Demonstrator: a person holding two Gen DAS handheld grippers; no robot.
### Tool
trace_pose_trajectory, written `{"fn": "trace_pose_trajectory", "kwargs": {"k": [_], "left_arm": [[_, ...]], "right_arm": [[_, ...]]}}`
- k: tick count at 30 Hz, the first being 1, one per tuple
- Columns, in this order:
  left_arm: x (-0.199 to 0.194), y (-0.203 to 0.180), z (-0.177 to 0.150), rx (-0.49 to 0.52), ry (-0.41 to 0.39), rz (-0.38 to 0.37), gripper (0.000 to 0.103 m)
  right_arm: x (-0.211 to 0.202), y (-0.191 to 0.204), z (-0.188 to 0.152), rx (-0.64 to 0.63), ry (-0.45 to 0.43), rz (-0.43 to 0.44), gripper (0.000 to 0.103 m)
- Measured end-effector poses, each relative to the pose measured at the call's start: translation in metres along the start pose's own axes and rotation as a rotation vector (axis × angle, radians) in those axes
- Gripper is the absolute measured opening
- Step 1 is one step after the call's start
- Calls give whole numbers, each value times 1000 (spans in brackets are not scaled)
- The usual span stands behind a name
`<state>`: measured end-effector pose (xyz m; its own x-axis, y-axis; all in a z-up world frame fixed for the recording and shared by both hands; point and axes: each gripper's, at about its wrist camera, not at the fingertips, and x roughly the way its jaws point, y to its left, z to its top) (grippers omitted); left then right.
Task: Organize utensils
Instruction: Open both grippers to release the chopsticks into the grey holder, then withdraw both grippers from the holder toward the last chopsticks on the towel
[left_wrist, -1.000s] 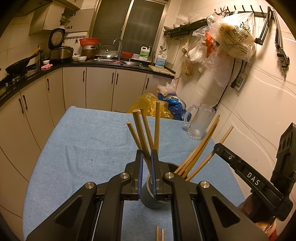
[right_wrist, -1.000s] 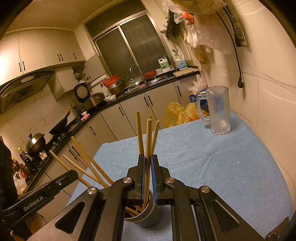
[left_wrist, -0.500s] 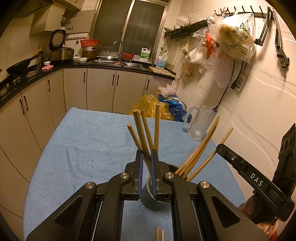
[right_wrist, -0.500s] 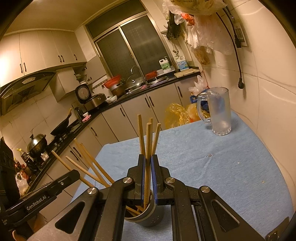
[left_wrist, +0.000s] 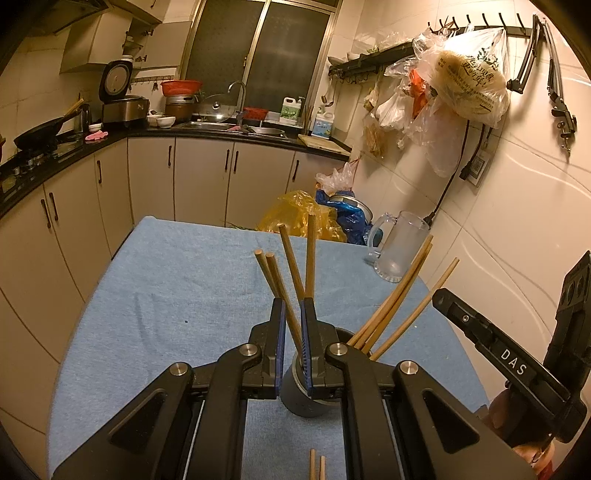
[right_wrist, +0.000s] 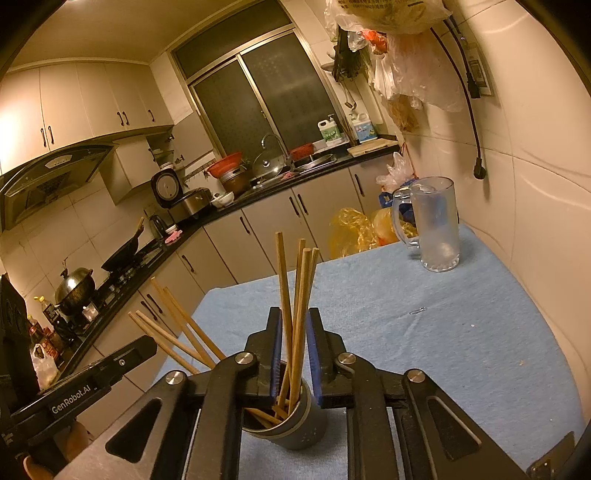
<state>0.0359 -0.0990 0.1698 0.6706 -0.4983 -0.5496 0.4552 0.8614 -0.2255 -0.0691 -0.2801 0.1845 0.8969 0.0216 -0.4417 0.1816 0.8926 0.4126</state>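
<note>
**Inspector A:** Reporting on the left gripper (left_wrist: 291, 325). Its jaws are standing slightly parted around a bunch of chopsticks (left_wrist: 286, 280), the blue pads looking clear of the wood on at least one side; I am reading that as released rather than pinching. The sticks are standing in the grey cup (left_wrist: 301, 397) directly below and ahead of the fingertips, long axes near upright, fanning a little.

**Inspector B:** The right gripper (right_wrist: 293, 334) is showing the same: jaws ajar with a gap either side of its own bunch (right_wrist: 295, 295), which is dropping into the cup (right_wrist: 295, 428) under the fingers. A second bunch (right_wrist: 173, 332) is leaning out toward the left gripper's side.

**Inspector A:** Confirmed from my view, where the leaning bunch (left_wrist: 402, 299) is angling toward the right gripper's body (left_wrist: 491, 354). Both claws are crowding one cup, neither nearer than the other.

**Inspector B:** I am judging that any withdrawal must run along the stick axis, upward and back; a sideways pull risks tipping the cup.

**Inspector A:** Room is adequate. The blue cloth (left_wrist: 166, 295) is lying open toward the far edge, the glass mug (left_wrist: 399, 247) is standing well apart near the wall, and two stick ends (left_wrist: 317, 465) are lying on the cloth near the camera, seemingly awaiting collection.
</note>
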Motion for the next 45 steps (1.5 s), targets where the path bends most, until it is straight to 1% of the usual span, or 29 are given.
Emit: {"fn": "trace_pose_trajectory", "kwargs": {"k": [5,8,10,12,18,21,22,28,30,34,36,41,45], "left_arm": [[-5,-1,1,-2,-3,0,8],[-9,-1,2,-5,-6,-2,10],[-14,-2,2,-3,-17,1,19],[-17,-4,2,1,-23,4,21],[-22,-3,3,-8,-25,12,22],[-23,-2,2,-14,-24,15,22],[-23,-2,2,-15,-25,19,23],[-29,3,-7,-29,-18,28,25],[-33,6,-13,-34,-12,29,26],[-39,11,-27,-35,4,36,29],[-40,13,-35,-36,16,42,29],[-39,17,-62,-34,69,46,30],[-39,24,-86,-47,117,47,30]], "right_arm": [[-3,1,1,2,-5,2,22],[-8,1,3,-1,-12,3,24],[-11,0,3,-2,-16,3,25],[-14,-1,3,-3,-19,4,27],[-19,-2,2,1,-24,-2,31],[-23,-4,1,2,-33,-13,37],[-25,-5,1,0,-37,-20,41],[-33,-13,-4,4,-33,-46,47],[-37,-16,-8,0,-27,-64,48],[-43,-18,-20,-22,-2,-96,53],[-46,-19,-30,-30,19,-109,54],[-51,-22,-53,-39,75,-129,54],[-58,-22,-73,-55,100,-152,54]]}}
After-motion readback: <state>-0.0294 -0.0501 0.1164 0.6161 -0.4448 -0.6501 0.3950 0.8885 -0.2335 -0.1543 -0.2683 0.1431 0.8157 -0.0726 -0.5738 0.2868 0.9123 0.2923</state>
